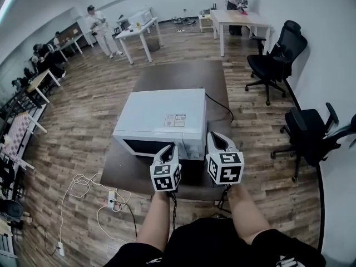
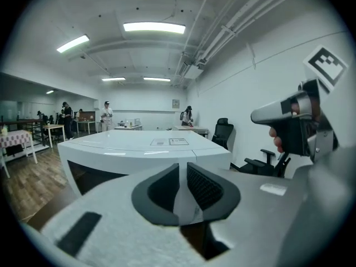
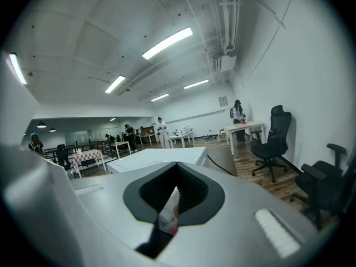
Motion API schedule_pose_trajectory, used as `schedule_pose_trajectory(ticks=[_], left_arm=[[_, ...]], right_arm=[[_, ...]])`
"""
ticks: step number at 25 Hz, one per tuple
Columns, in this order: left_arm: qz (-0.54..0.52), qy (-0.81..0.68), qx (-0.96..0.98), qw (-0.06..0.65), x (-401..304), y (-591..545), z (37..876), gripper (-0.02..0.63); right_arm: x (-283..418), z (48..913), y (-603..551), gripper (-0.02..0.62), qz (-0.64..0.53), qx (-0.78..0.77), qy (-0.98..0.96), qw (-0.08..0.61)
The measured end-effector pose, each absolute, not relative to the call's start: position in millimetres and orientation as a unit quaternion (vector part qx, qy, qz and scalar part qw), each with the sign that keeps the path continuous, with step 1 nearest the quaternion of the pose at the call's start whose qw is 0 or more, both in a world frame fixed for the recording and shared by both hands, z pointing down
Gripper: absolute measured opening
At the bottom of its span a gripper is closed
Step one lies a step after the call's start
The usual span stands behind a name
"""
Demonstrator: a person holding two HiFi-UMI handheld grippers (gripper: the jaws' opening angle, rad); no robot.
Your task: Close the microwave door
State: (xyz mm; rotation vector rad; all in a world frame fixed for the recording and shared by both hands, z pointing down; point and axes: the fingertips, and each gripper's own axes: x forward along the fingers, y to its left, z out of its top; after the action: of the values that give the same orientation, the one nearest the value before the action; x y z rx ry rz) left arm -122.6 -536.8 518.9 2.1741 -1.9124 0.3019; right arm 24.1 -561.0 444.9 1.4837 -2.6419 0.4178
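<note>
The label (image 1: pixel 174 120) on the microwave (image 1: pixel 158 113) is unreadably small. The left hand-held gripper (image 1: pixel 167 149) hides part of its near front.

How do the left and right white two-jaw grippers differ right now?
Jaws: the left gripper shows a narrow gap between its black pads; the right gripper has its tips together.
Place, head view: the left gripper sits in front of the white microwave at its dark door window, the right gripper by its right front corner.
Shared: neither grips anything, and each carries a marker cube.
</note>
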Motion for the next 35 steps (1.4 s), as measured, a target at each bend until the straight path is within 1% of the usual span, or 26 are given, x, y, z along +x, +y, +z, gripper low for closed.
schedule_pose_trajectory(ticks=[2, 11, 15, 22, 29, 35], left_arm=[[0.09, -0.664, 0.733, 0.118, -132.7, -529.7, 509.6, 0.009], [0.081, -0.686, 0.716, 0.102, -167.3, -488.8, 473.4, 0.008], [0.087, -0.698, 0.705, 0.094, -186.9, -471.3, 467.6, 0.008], [0.079, -0.712, 0.69, 0.108, -218.5, -445.3, 470.6, 0.008], [0.081, -0.722, 0.677, 0.112, -238.1, -430.2, 471.6, 0.008], [0.084, -0.726, 0.674, 0.11, -241.5, -426.8, 472.4, 0.008]], right_arm=[[16.7, 444.4, -553.3, 0.009, 0.134, 0.48, -0.866, 0.044], [-23.0, 425.3, -518.9, 0.009, 0.122, 0.45, -0.885, 0.02], [-45.9, 424.9, -505.7, 0.009, 0.114, 0.438, -0.891, 0.026], [-77.2, 428.4, -487.8, 0.008, 0.109, 0.419, -0.901, 0.039], [-97.9, 428.9, -478.6, 0.008, 0.112, 0.408, -0.905, 0.043], [-101.7, 427.8, -477.7, 0.008, 0.111, 0.405, -0.907, 0.043]])
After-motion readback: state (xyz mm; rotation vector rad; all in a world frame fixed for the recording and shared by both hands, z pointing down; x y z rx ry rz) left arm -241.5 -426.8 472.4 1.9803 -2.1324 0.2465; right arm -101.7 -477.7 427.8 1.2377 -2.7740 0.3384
